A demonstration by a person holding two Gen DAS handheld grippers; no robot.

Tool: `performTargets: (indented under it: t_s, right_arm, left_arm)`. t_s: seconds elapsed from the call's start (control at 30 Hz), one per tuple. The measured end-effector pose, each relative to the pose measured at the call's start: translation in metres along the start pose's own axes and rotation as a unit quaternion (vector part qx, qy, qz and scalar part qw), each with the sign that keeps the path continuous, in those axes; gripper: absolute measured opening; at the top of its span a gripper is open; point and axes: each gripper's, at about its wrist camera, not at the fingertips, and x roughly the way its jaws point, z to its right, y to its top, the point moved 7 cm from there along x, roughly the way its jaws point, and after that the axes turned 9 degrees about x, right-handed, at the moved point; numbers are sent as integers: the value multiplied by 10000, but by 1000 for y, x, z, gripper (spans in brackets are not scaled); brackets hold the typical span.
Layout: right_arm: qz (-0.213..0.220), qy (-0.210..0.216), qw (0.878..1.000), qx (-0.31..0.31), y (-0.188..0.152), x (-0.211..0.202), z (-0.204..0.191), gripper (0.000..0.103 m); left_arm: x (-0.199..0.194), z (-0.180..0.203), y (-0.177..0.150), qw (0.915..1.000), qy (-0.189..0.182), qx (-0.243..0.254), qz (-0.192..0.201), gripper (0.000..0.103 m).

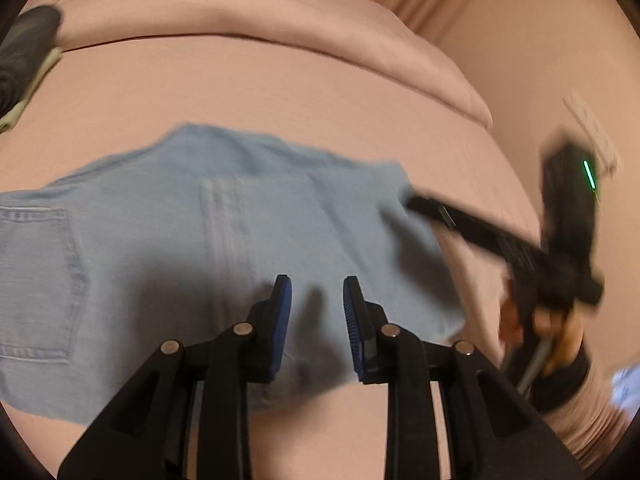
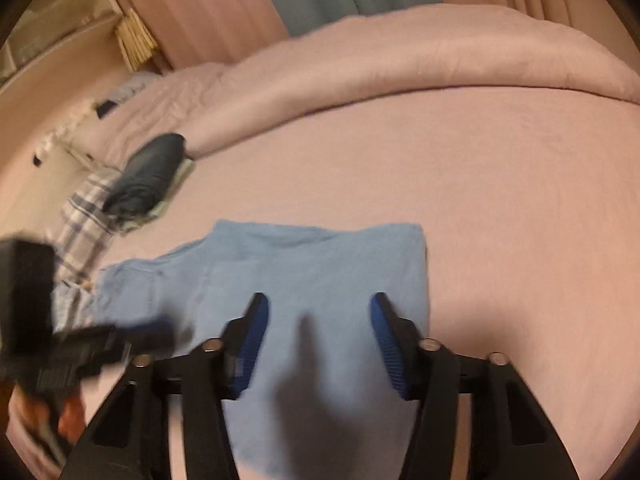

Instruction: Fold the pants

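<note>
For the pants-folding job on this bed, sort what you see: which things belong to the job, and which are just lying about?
Belongs to the job:
light blue jeans
left gripper
right gripper

Lying about:
dark rolled garment
plaid cloth
pink duvet

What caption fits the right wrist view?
Right gripper, open and empty, hovers above folded light-blue jeans on the pink bedsheet.

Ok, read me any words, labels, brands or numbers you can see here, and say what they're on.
None can be read.
Jeans: a back pocket shows, no readable label.
Right gripper: only a green light on its body, no text.
White strip on the wall: marks too blurred.
</note>
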Motion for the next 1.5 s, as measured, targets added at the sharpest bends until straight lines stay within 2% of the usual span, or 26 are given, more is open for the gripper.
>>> performTargets:
  t_s: [0.1,0.17,0.37,0.47,0.63,0.7,0.77,0.83,0.9,0.93,0.97,1.1,1.2,1.37,1.5]
  right_arm:
    - [-336,-470,9983,-98,3,26,10,37]
    - [-685,-696,9952,-109,-7,41,26,36]
    - [-561,-704,9955,-300,-8,22,19,36]
    - [-351,-462,9972,-473,-27,-6,11,36]
    - [-267,-229,9959,-829,-63,-37,0,36]
    - [-336,-259,9936,-1045,-81,-34,-3,36]
    - [-467,-498,9899,-1240,-97,-16,2,36]
    - [-227,-471,9900,-1309,-99,-14,1,36]
    - [-238,-455,9925,-1105,-95,-13,2,36]
    - [-257,-440,9936,-1007,-93,-13,3,36]
    - [-271,-433,9941,-958,-91,-14,3,36]
    - [-233,-511,9938,-957,-92,-19,0,37]
    - [-189,-436,9956,-803,-93,-23,-3,39]
    - [-44,-248,9971,-711,-93,-31,-14,40]
    - [-18,-129,9974,-710,-94,-32,-25,40]
  left_arm:
    - [24,-1,-21,9990,159,81,-421,24]
    - [30,-6,-26,9992,129,66,-363,25]
    - [21,-21,-33,9991,-134,-238,-321,24]
    - [21,-24,-32,9990,-160,-291,-283,24]
    - [11,-25,-34,9983,-245,-458,-254,24]
    - [7,-28,-36,9982,-250,-520,-171,24]
    - [0,-34,-41,9980,-211,-581,-105,24]
    - [-7,-33,-41,9980,-69,-629,-29,25]
    - [-21,-35,-41,9978,167,-629,87,39]
    - [-31,-39,-43,9973,339,-628,178,54]
    - [-43,-44,-46,9961,474,-672,308,63]
    - [-89,-71,-71,9880,528,-1202,820,64]
    - [-117,-98,-99,9762,567,-1792,1077,64]
    - [-141,-138,-142,9543,716,-2629,1226,64]
    - [-141,-150,-153,9470,798,-2866,1213,64]
